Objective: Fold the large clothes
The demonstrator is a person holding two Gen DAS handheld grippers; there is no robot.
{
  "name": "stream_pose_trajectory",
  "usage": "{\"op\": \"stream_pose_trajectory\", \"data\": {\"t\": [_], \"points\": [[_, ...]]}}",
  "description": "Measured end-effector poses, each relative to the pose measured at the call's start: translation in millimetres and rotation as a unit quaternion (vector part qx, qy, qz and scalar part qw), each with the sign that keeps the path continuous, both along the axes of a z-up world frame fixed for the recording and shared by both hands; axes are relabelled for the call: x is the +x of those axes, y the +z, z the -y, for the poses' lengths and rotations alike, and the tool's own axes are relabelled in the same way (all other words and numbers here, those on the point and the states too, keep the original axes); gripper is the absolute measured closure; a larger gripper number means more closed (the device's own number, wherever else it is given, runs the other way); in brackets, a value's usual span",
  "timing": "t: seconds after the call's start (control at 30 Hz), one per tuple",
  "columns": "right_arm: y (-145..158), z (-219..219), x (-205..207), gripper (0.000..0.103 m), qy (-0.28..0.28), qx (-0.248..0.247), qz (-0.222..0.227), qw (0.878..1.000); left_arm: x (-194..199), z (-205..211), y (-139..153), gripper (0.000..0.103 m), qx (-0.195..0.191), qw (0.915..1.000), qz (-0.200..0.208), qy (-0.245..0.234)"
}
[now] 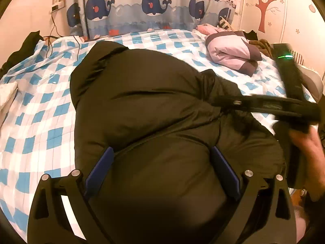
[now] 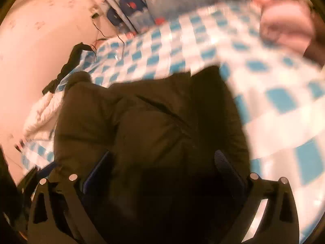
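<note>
Working left to right, we have the left gripper (image 1: 161, 170) spread wide over the puffy black padded jacket (image 1: 142, 101) on the blue-checked bed sheet (image 1: 36, 122), pinching nothing. Our right gripper (image 2: 162, 174) straddles it likewise, wide apart. We judge the slick bulk may spring apart. No containers appear.
</note>
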State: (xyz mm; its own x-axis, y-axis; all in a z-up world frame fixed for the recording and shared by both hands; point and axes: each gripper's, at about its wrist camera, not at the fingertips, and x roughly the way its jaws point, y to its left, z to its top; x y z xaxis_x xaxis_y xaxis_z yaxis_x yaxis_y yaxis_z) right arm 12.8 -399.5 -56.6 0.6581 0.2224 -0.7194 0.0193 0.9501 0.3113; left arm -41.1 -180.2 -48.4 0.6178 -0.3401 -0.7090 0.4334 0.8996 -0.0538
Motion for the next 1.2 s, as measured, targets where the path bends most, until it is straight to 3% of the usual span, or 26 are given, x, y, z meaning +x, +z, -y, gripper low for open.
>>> {"op": "stream_pose_trajectory", "data": {"t": [0.03,0.17,0.3,0.47,0.53,0.6,0.67,0.77,0.9,0.97,1.0,1.07,1.13,1.17,1.2], "points": [[-7.9,2.1,-3.9,0.006,-0.004,-0.015,-0.015,1.000,0.2,-0.8,-0.4,0.011,-0.003,1.0000,0.000,0.000],[-48.8,2.8,5.3,0.005,0.003,0.007,-0.059,0.998,-2.3,5.4,-3.0,0.011,0.002,0.9999,0.008,-0.005],[-37.5,2.3,14.5,0.006,0.006,0.009,-0.079,0.997,-2.5,4.5,-4.8,0.011,0.013,0.9999,0.006,-0.001],[-4.2,2.7,-20.3,0.006,-0.013,-0.007,-0.034,0.999,-7.3,-0.2,-1.0,0.011,0.014,0.9998,0.010,0.000],[-14.0,4.1,-30.7,0.006,-0.017,-0.011,-0.050,0.999,-6.6,-2.4,-1.1,0.011,0.010,0.9999,0.009,0.000],[-48.5,5.1,-22.9,0.006,-0.001,0.024,-0.099,0.995,-7.5,-0.5,-1.4,0.011,0.012,0.9999,0.010,0.000],[-56.3,4.5,-19.5,0.005,-0.002,0.024,-0.100,0.995,-9.8,5.2,-1.8,0.011,0.027,0.9995,0.013,0.000],[-42.2,3.7,-18.5,0.006,-0.004,0.016,-0.110,0.994,-13.2,4.3,-0.4,0.011,0.033,0.9994,0.008,0.009],[-10.6,6.8,-44.0,0.006,-0.018,0.010,-0.073,0.997,-25.3,-3.3,12.0,0.011,0.033,0.9993,0.013,0.016],[-8.4,14.3,-54.4,0.006,-0.019,0.042,-0.073,0.996,-31.8,-6.3,18.0,0.011,0.035,0.9991,0.019,0.014],[-13.3,21.2,-55.4,0.006,-0.015,0.087,-0.080,0.993,-34.3,-9.6,21.4,0.011,0.031,0.9992,0.022,0.013],[-20.5,32.6,-51.9,0.006,-0.018,0.148,-0.095,0.984,-37.8,-21.4,28.2,0.011,0.005,0.9996,0.024,0.015],[-22.6,36.9,-47.8,0.006,-0.020,0.162,-0.100,0.982,-30.0,-48.6,33.7,0.011,-0.062,0.9976,0.007,0.030],[-22.6,36.4,-44.7,0.006,-0.017,0.159,-0.103,0.982,-22.0,-65.7,33.1,0.011,-0.094,0.9942,-0.009,0.052],[-23.0,35.2,-41.4,0.006,-0.013,0.158,-0.105,0.982,-9.3,-92.7,27.7,0.011,-0.147,0.9845,-0.042,0.085]]}}
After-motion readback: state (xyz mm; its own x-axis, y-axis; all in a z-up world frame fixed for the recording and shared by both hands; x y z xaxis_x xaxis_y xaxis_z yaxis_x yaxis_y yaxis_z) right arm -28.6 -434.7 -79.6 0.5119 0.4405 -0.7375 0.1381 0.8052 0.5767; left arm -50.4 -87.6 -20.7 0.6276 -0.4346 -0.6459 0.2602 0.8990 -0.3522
